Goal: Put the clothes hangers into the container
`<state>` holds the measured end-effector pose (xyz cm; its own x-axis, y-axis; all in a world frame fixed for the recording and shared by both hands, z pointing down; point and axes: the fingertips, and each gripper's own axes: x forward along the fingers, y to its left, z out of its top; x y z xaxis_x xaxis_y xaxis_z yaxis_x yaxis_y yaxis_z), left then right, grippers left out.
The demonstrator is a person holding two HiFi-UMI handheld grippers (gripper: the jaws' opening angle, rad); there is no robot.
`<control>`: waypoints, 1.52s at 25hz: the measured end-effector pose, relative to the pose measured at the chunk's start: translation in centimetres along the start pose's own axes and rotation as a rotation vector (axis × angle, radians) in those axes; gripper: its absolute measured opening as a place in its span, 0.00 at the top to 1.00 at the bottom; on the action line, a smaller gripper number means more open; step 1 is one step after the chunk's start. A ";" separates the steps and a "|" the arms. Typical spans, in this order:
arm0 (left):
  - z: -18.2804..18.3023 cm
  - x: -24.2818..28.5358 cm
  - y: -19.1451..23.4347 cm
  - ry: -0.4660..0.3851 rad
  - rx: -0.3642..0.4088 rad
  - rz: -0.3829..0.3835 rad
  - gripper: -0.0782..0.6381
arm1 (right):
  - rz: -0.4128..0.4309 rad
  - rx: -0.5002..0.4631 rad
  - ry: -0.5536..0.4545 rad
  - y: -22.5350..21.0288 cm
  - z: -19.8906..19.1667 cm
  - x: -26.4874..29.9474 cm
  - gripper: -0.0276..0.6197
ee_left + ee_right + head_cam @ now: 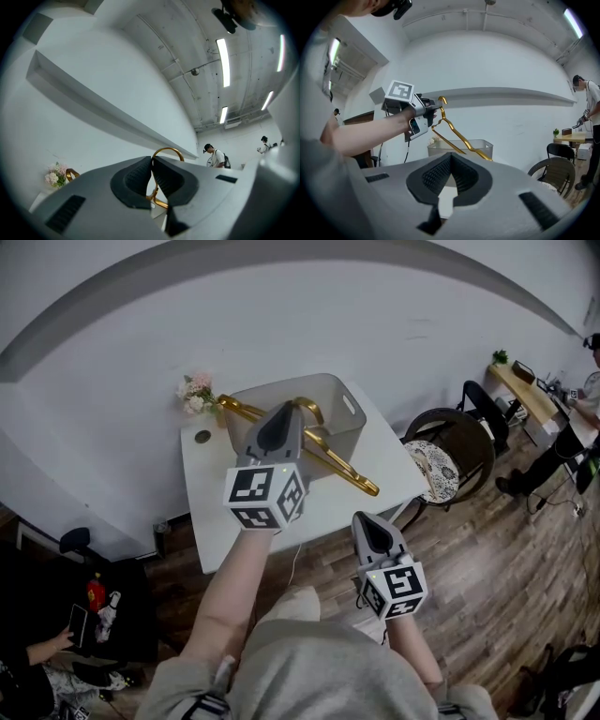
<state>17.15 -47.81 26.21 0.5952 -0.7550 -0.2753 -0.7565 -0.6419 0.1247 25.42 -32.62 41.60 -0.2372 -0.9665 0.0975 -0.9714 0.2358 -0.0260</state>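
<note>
White table [208, 486] at upper centre of the head view bears the grey container [361, 427]. Over it, the left gripper [278, 427] is clenched on the neck of the gold hanger [349, 476], whose long axis slants toward lower right. The right gripper [375, 529], jaws together on nothing, is farther off at lower right; only its view shows the hanger raised above the container, hook uppermost.

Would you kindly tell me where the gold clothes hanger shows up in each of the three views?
Head view: gold clothes hanger at centre, over the container, gripped by the left gripper.
Left gripper view: hanger hook low centre, just above the jaws closed on its neck.
Right gripper view: centre, hanging from the left gripper, before the container.
Shared landmark: the wall ledge.
</note>
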 end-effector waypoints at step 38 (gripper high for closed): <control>-8.3 5.3 13.1 0.180 0.069 0.232 0.83 | 0.119 0.029 0.055 -1.9 -1.5 11.3 0.96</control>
<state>12.59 -61.34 34.27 0.4385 -0.8958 -0.0727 -0.8907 -0.4440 0.0975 24.58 -43.82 44.27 -0.3509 -0.9248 0.1466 -0.9363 0.3443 -0.0691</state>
